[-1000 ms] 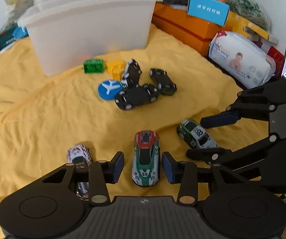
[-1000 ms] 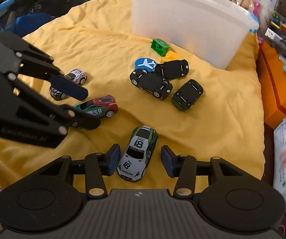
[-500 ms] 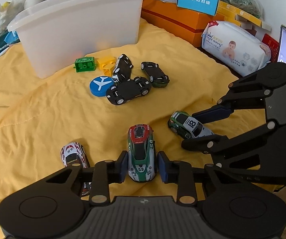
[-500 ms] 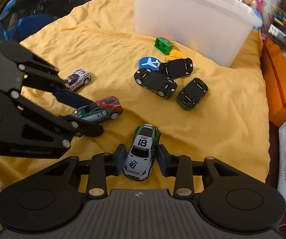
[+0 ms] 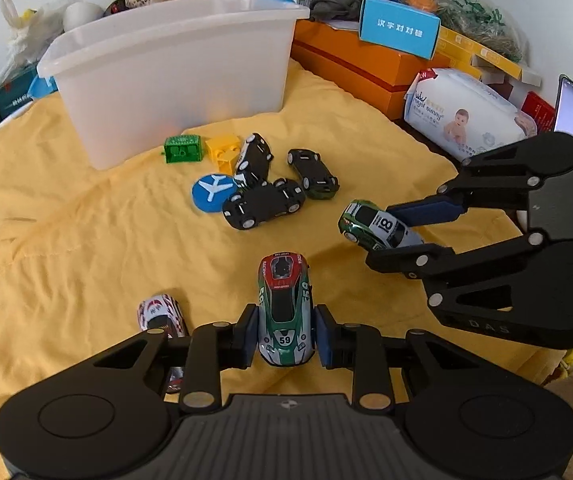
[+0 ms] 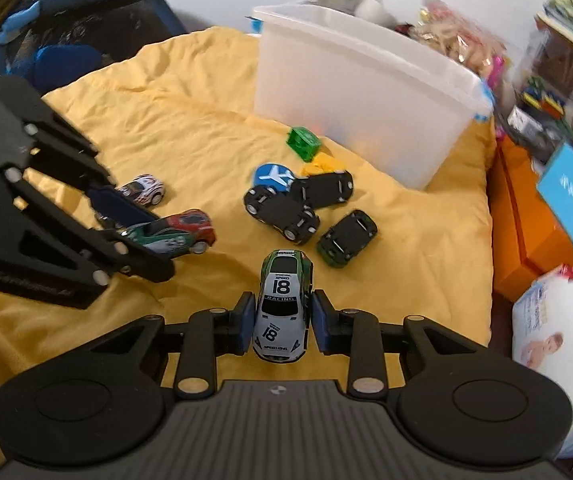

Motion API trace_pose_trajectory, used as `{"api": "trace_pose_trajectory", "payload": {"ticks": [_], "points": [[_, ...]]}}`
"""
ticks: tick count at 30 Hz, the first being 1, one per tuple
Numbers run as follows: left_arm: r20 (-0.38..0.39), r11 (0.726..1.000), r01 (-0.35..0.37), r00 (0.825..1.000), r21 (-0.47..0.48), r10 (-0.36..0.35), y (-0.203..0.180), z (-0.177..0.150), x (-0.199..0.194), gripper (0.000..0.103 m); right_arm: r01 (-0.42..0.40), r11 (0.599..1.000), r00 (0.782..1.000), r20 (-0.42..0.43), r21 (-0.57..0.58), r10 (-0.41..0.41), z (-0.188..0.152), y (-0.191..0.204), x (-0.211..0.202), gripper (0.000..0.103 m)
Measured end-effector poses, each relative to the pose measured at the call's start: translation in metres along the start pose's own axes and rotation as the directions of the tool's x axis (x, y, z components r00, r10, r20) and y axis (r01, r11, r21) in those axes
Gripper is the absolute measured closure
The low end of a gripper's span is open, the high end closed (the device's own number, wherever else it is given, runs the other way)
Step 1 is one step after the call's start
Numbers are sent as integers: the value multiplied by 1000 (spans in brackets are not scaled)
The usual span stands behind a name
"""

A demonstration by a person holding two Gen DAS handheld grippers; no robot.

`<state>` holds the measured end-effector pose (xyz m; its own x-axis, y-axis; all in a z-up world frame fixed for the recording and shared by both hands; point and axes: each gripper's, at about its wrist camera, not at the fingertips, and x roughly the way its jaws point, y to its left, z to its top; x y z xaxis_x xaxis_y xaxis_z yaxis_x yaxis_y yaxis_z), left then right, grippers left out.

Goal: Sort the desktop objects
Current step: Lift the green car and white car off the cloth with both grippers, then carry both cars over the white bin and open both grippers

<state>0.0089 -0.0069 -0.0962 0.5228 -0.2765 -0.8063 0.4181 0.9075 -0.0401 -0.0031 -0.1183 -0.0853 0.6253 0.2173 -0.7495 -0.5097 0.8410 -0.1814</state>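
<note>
My left gripper point(image 5: 285, 338) is shut on the red, green and white toy car number 59 point(image 5: 284, 306) and holds it above the yellow cloth point(image 5: 86, 248). My right gripper point(image 6: 279, 325) is shut on the white and green car number 18 point(image 6: 282, 304), also lifted. Each gripper shows in the other's view, the right one point(image 5: 414, 232) and the left one point(image 6: 138, 236). A white and red car point(image 5: 160, 314) lies on the cloth left of my left gripper. Three overturned black cars point(image 5: 264, 206), a blue airplane disc point(image 5: 211, 192), a green brick point(image 5: 182, 150) and a yellow brick point(image 5: 222, 152) lie before the white bin point(image 5: 174, 76).
Orange boxes point(image 5: 362, 68), a blue card box point(image 5: 398, 32) and a wipes pack point(image 5: 466, 116) line the right edge of the cloth. A phone point(image 5: 572, 108) stands at far right. Bags and clutter sit behind the bin. A dark bag point(image 6: 66, 52) is at the far left.
Both grippers closed on their cars, which lay between open fingers a second ago, and have lifted them off the cloth towards the bin.
</note>
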Motion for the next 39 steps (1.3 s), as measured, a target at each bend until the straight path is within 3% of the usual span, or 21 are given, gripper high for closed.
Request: {"api": "trace_pose_trajectory", "payload": {"ticks": [9,24,35,39], "points": [[3,1000,-5,1000,-3,5,0,-2,-3,70,-56,996,997,-45,74,60,-4,-6,7,70],[28,1000,-16,999,-8,16,1,2,-6,70,-57,993,996,-68,106,64,-6,-11,9,70],[141,998,-53,988,-31,57,19,37,-35,70,-39,988,999,-2,146,40,16,-30,4,70],[225,997,-76,971,-32,82,26,62,-51,70,-31,990,999,37,137,26,33,-41,1,70]]}}
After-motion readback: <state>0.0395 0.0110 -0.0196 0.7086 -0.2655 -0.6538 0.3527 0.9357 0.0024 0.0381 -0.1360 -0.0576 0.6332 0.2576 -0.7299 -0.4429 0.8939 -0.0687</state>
